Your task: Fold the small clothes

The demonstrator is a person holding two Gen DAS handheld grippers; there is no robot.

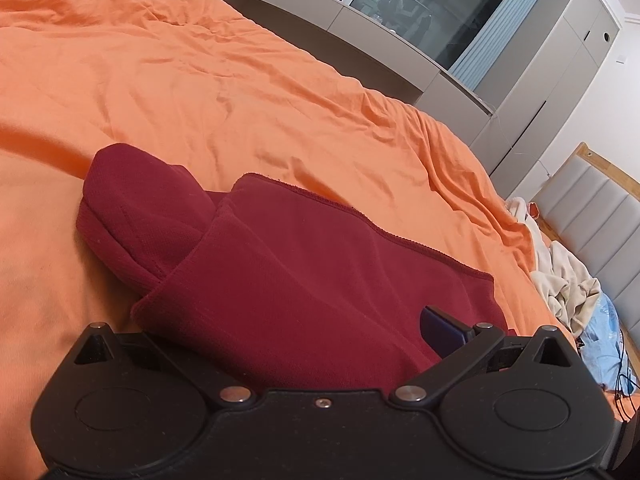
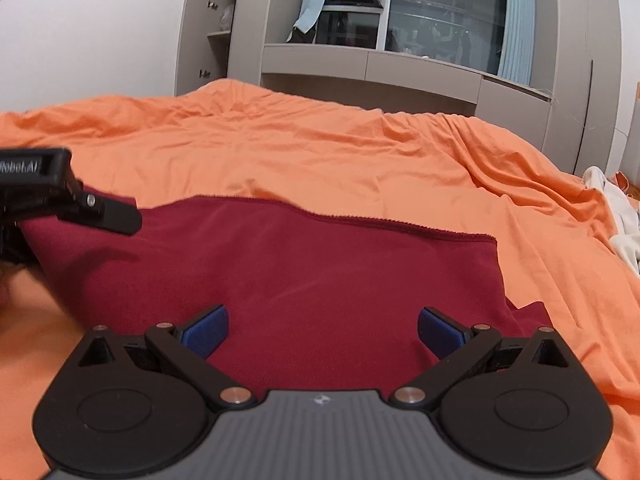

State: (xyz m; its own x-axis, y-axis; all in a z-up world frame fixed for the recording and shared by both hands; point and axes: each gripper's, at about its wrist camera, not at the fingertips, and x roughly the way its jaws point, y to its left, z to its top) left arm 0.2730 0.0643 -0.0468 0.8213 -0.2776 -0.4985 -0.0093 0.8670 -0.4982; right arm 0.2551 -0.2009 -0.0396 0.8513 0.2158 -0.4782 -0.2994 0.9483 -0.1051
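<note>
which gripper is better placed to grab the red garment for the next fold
Left. The left gripper already has the red garment draped between its fingers, while the right gripper hangs open above flat cloth.

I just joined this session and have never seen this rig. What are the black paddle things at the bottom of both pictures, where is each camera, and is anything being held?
Each picture comes from a camera mounted on a handheld two-finger gripper, looking forward along its fingers. The black parts are the gripper bodies; the blue pads are the fingertips.

The left wrist view shows the left gripper with dark red cloth draped over it, so only one pad shows; I cannot tell whether it is gripping.

In the right wrist view, the right gripper is open above the dark red garment, holding nothing.

The garment lies on an orange bedsheet, with one part folded over.
</note>
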